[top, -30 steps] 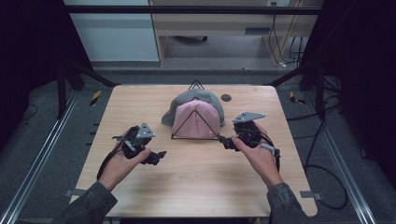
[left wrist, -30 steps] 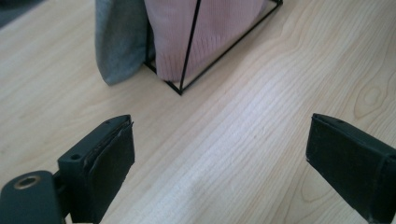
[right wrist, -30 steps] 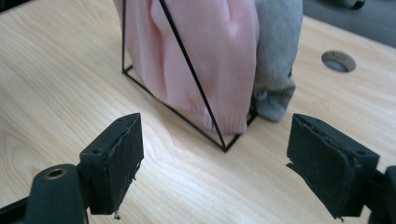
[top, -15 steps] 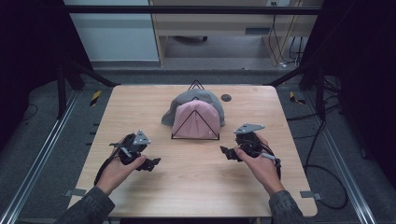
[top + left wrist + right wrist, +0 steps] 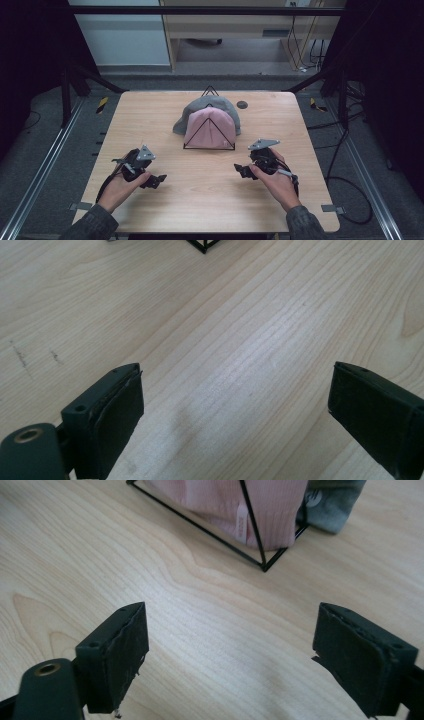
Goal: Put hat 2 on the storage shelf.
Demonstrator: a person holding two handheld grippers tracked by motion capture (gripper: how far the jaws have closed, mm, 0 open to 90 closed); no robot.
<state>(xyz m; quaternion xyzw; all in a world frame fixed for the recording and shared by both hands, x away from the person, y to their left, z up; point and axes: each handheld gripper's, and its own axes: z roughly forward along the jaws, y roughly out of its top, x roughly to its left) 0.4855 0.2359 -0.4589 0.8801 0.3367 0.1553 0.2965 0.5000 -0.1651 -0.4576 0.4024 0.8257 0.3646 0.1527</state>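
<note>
My left gripper (image 5: 161,178) and right gripper (image 5: 239,171) both sit low near me with jaws wide open, holding nothing. The pink hat (image 5: 210,128) hangs on a wire stand (image 5: 208,146) mid-table, over a grey hat (image 5: 206,104). It looks soft and light (I think floppy too), so I'd pinch its thick bottom edge.

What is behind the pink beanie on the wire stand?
A grey cap lies behind the pink beanie, its top and both sides showing past it. The beanie covers the cap's front, and the wire stand's apex pokes up behind. What holds them up inside is hidden.
</note>
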